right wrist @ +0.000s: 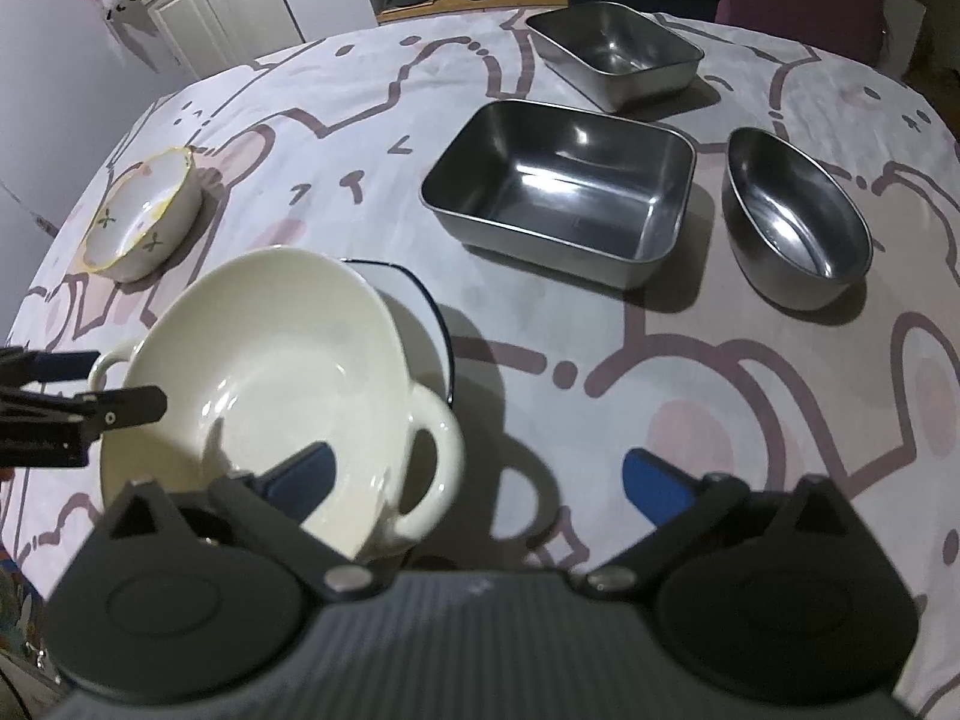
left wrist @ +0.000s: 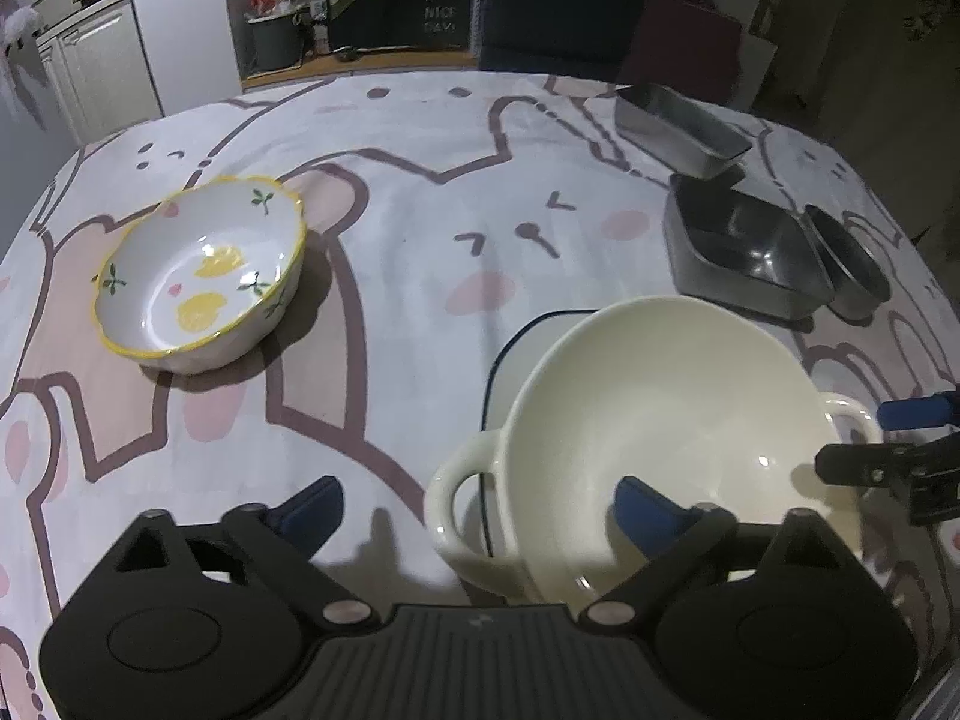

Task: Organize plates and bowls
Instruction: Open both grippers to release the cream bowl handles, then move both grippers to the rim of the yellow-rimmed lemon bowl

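Note:
A cream two-handled bowl (left wrist: 660, 420) (right wrist: 270, 360) rests on a white plate with a dark blue rim (left wrist: 510, 354) (right wrist: 423, 300). My left gripper (left wrist: 480, 510) is open and straddles the bowl's left handle. One blue pad is inside the bowl and the other is out over the cloth; neither presses on it. My right gripper (right wrist: 477, 480) is open in the same way around the right handle (right wrist: 435, 468). A yellow-rimmed floral bowl (left wrist: 204, 276) (right wrist: 144, 216) stands alone to the left.
Three steel containers sit at the back right: a large rectangular pan (right wrist: 558, 192) (left wrist: 738, 252), a smaller square one (right wrist: 615, 54) (left wrist: 678, 126) and an oval bowl (right wrist: 795, 216) (left wrist: 846, 264). A bunny-print cloth (left wrist: 390, 180) covers the round table. Cabinets and chairs stand beyond.

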Motion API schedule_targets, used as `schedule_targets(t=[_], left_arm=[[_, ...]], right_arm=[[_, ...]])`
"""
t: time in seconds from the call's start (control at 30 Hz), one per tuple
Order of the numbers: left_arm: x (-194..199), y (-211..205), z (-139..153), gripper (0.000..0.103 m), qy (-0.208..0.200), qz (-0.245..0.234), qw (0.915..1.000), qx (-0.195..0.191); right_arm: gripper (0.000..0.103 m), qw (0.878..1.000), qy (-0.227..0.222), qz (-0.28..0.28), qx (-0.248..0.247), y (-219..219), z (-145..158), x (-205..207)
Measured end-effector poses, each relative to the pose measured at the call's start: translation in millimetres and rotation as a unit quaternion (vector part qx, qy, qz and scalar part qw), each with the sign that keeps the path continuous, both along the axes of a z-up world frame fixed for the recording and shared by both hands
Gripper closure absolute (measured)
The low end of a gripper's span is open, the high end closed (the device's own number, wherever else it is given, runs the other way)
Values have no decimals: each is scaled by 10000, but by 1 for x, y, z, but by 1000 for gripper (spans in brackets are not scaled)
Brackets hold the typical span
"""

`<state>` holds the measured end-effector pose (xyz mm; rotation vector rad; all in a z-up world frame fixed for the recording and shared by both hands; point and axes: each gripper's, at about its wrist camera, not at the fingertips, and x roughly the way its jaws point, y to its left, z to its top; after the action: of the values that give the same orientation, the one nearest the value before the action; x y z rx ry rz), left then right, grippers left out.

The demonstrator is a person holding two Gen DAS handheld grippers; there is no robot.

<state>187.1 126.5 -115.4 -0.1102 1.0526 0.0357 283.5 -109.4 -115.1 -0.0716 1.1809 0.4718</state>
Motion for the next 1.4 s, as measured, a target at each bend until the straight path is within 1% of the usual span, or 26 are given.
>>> schedule_targets(t=[0.17, 0.33, 0.53, 0.67, 0.8, 0.9, 1.0, 1.1, 1.23, 1.33, 1.4], left_arm=[[-5, -3, 9, 1, -154, -53, 9998, -91], [-13, -4, 23, 0, -397, -59, 9989, -221], [-25, -4, 52, 0, -989, 36, 9946, -317], [-33, 6, 69, 0, -1334, 337, 9893, -478], [-39, 20, 83, 0, -1657, 756, 9813, -628], [-43, 31, 90, 0, -1850, 1074, 9746, -656], [-44, 44, 94, 0, -1984, 1484, 9663, -705], [-44, 58, 95, 0, -2079, 1865, 9579, -663], [-40, 81, 91, 0, -2050, 2478, 9455, -503], [-35, 100, 86, 0, -1945, 3002, 9334, -275], [-30, 114, 81, 0, -1832, 3311, 9255, -155]], right_arm=[[0, 10000, -87, 3, -17, -3, 4, -4], [0, 9994, -347, 39, 32, -6, 16, -11], [0, 9969, -759, 104, 168, -10, 37, -20], [0, 9938, -1024, 65, 427, -14, 53, -23], [0, 9892, -1285, 30, 698, -15, 77, -20], [0, 9821, -1587, 115, 1009, -11, 98, -12], [0, 9762, -1867, 382, 1034, 3, 119, 0], [0, 9688, -2149, 684, 1023, 24, 138, 17], [0, 9595, -2380, 1083, 1049, 61, 155, 41], [0, 9556, -2408, 1326, 1064, 91, 159, 59], [0, 9558, -2325, 1467, 1045, 114, 156, 73]])
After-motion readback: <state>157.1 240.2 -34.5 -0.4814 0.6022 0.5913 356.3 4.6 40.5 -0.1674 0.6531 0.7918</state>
